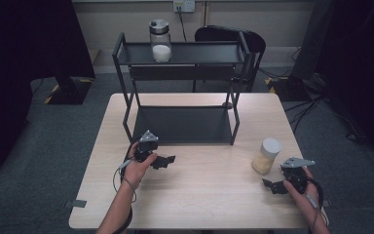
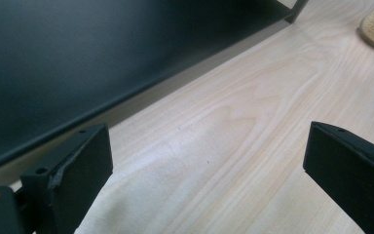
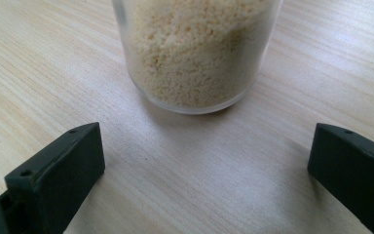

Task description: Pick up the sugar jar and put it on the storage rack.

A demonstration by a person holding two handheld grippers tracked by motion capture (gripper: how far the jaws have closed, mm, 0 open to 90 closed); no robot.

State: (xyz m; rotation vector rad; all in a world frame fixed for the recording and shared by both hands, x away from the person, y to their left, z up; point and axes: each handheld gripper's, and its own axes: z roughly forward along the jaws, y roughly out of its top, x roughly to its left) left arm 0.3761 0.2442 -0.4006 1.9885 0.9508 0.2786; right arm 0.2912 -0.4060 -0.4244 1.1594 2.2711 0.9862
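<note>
The right tongs (image 3: 204,175) were found released, just short of the grain jar (image 3: 195,53) on the tabletop (image 3: 53,73). The left tongs (image 2: 207,180) were likewise released, nothing gripped.

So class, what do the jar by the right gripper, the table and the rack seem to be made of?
Jar: clear glass or plastic, hard to tell which; the pale grains show through its wall, and it has a white lid.
Table: light wood or wood-look laminate, matt, with visible grain.
Rack: probably metal, matt black, with thin straight bars and flat shelves.
</note>
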